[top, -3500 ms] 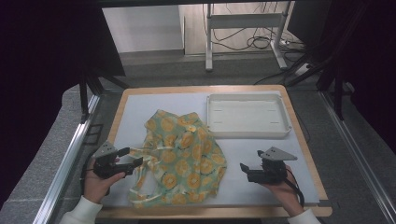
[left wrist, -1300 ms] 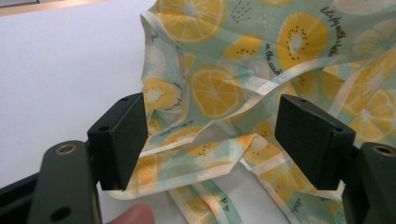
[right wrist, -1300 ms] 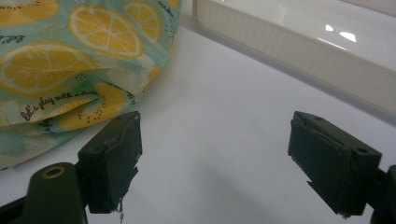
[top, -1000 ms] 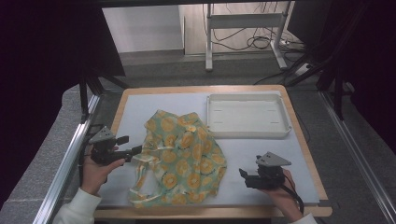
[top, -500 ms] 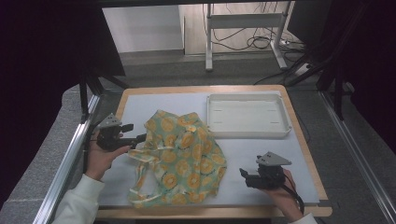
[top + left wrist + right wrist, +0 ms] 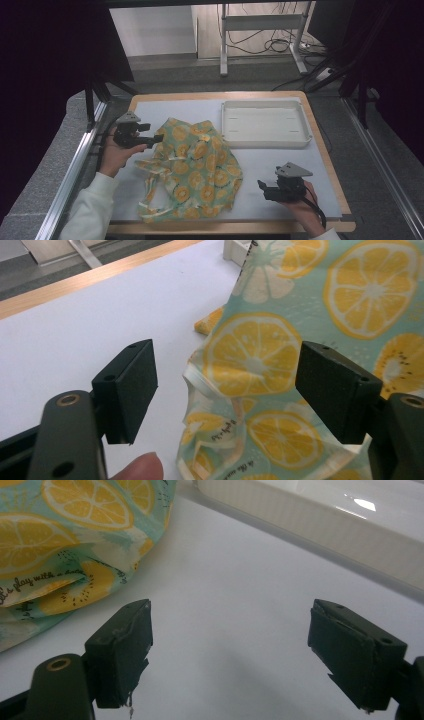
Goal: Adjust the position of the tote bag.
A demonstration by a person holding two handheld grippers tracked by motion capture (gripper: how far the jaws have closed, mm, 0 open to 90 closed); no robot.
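One white worktop (image 6: 175,112) carries one crumpled mint cloth bag printed with orange citrus slices (image 6: 197,167), its folds hiding its shape, and one shallow white plastic tray (image 6: 265,125) beside it. The left gripper (image 6: 155,138), jaws apart, straddles the bag's left edge; the right gripper (image 6: 261,190) gapes over bare worktop.

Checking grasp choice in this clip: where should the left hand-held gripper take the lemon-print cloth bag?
Probably at the cream-edged fold on the lemon-print cloth bag nearest the left hand-held gripper. That edge stands raised off the white mat between the open jaws, so coming in low from the bag's left side should catch it.
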